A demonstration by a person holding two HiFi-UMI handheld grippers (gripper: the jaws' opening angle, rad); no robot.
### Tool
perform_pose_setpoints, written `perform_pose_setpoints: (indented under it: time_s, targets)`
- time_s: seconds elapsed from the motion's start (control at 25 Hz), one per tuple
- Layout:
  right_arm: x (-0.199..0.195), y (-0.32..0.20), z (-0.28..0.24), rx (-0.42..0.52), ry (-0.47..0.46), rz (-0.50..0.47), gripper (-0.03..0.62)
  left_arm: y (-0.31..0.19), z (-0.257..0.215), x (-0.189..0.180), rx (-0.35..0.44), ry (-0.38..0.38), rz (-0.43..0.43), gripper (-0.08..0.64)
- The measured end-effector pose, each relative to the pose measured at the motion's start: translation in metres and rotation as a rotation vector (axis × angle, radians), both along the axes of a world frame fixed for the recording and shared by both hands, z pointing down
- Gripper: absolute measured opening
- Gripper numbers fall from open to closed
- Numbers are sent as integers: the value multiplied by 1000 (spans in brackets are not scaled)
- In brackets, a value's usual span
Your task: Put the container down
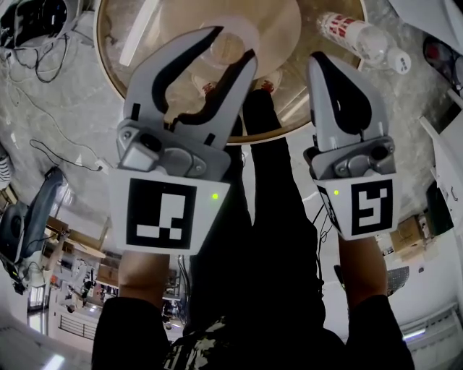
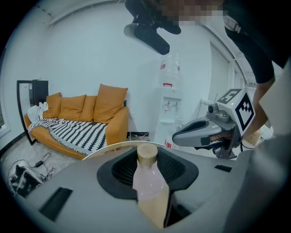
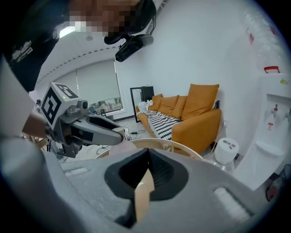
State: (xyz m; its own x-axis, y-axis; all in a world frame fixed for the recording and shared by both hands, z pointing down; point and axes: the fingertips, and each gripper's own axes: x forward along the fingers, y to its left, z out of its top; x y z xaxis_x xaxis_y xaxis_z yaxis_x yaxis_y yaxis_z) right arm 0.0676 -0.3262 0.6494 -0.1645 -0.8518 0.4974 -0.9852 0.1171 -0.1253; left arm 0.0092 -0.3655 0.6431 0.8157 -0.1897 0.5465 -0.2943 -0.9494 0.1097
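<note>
The container (image 1: 242,29) is a pale translucent bottle with a tan cap. My left gripper (image 1: 230,47) is shut on it and holds it above the round wooden table (image 1: 289,22). In the left gripper view the bottle (image 2: 148,175) stands upright between the dark pads, cap upward, with the table rim just behind it. My right gripper (image 1: 323,63) hangs beside it to the right, shut with nothing in it. In the right gripper view its jaws (image 3: 146,159) meet over the table edge (image 3: 182,146), and the left gripper (image 3: 97,129) with the bottle shows to the left.
A large water jug (image 1: 362,36) lies on the marble floor past the table's right side. An orange sofa (image 2: 91,118) stands against the far wall, with a white water dispenser (image 2: 170,109) to its right. Cables (image 1: 43,65) trail over the floor at the left.
</note>
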Motion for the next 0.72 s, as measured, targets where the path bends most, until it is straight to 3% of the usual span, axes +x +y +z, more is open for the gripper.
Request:
perform_pose_setpoints:
  time_s: [0.72]
  targets:
    - [6, 19, 62, -59, -35, 20, -5, 9, 72, 12, -25, -39, 19, 149]
